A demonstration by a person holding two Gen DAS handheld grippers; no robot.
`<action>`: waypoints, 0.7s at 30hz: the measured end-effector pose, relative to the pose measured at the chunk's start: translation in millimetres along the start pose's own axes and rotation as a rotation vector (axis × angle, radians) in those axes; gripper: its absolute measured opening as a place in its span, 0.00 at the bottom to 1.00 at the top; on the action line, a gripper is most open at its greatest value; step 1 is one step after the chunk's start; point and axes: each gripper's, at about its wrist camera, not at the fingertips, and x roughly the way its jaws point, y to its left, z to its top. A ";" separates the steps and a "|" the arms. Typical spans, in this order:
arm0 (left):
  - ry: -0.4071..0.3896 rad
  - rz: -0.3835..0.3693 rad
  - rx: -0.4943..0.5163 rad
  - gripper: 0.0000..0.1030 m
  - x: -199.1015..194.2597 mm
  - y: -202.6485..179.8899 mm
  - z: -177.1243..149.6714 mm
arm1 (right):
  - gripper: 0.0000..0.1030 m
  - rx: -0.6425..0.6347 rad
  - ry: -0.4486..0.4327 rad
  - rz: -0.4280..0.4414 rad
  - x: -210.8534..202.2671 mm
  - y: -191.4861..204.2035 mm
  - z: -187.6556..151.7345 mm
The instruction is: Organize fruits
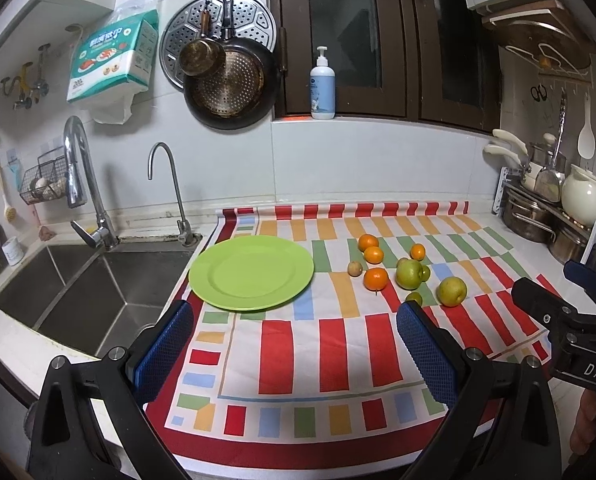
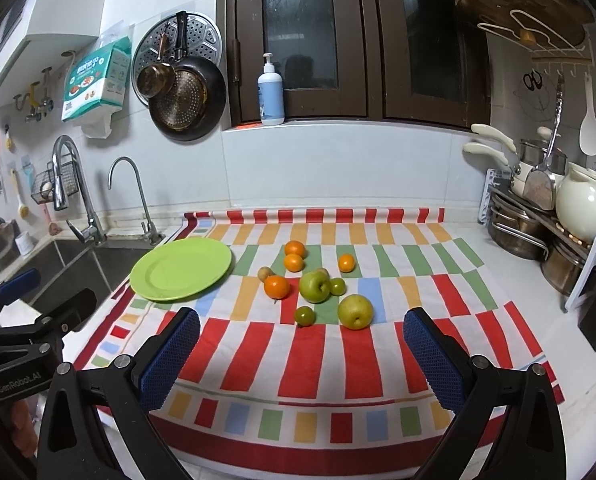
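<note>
An empty green plate (image 1: 251, 273) (image 2: 181, 268) lies on the left of a striped cloth (image 1: 338, 360) (image 2: 326, 360). To its right several fruits lie loose on the cloth: oranges (image 2: 277, 286) (image 1: 376, 278), a green apple (image 2: 315, 286) (image 1: 410, 273), a yellow pear (image 2: 355, 311) (image 1: 451, 291), small green fruits (image 2: 304, 315) and a small brown fruit (image 2: 265, 273) (image 1: 355, 268). My left gripper (image 1: 294, 344) is open and empty above the cloth's front, near the plate. My right gripper (image 2: 302, 352) is open and empty, in front of the fruits.
A steel sink (image 1: 82, 280) with two taps (image 1: 78, 176) lies left of the cloth. A rack of pots (image 2: 538, 232) and a white jug (image 2: 582, 204) stand at the right. A soap bottle (image 2: 271, 92) stands on the window ledge. Pans hang on the wall.
</note>
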 end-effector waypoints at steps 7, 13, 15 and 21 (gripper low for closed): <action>0.013 -0.084 0.066 1.00 26.8 -7.6 -0.2 | 1.00 -0.005 0.050 -0.029 19.6 1.0 -1.7; 0.014 -0.183 0.142 0.96 56.6 -20.0 6.8 | 0.99 0.002 0.065 -0.090 42.5 -6.4 -2.2; 0.022 -0.220 0.177 0.93 69.2 -24.9 10.2 | 0.97 0.000 0.090 -0.122 49.6 -8.7 -2.6; 0.041 -0.322 0.254 0.81 100.8 -36.9 16.3 | 0.91 0.017 0.108 -0.184 70.0 -14.0 -4.4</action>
